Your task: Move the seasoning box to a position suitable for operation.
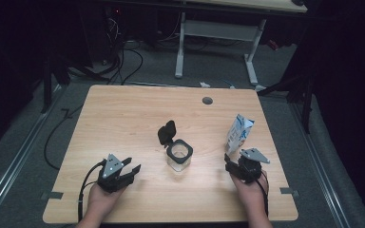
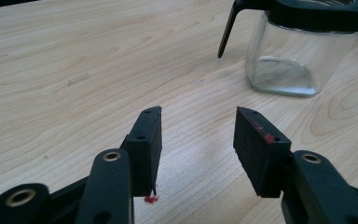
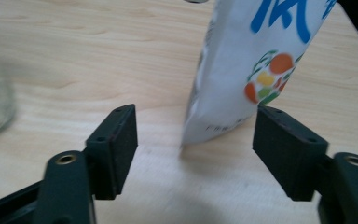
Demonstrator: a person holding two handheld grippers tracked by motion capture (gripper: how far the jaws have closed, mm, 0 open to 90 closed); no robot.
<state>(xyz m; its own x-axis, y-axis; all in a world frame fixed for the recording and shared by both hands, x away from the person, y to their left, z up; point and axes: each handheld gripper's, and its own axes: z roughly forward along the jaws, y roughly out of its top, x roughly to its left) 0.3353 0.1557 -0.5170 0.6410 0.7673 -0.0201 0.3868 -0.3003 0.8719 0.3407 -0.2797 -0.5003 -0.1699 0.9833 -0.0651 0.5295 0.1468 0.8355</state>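
Observation:
A clear glass jar (image 1: 179,156) with a black rim and its black lid flipped up stands at the middle of the wooden table (image 1: 123,118). A white carton (image 1: 239,134) with blue print stands upright to its right. My left gripper (image 1: 132,167) rests near the front left, open and empty, and points toward the jar (image 2: 289,60). In the left gripper view its jaws (image 2: 198,114) frame bare wood. My right gripper (image 1: 235,156) sits just in front of the carton (image 3: 256,56). Its jaws (image 3: 196,112) stand open on either side of the carton's base, with the pads apart from it.
A round grommet hole (image 1: 207,100) sits near the table's far edge. Grey tape marks lie at the front corners (image 1: 52,195) (image 1: 289,192). A white desk frame (image 1: 216,31) and floor cables (image 1: 123,66) lie beyond the table.

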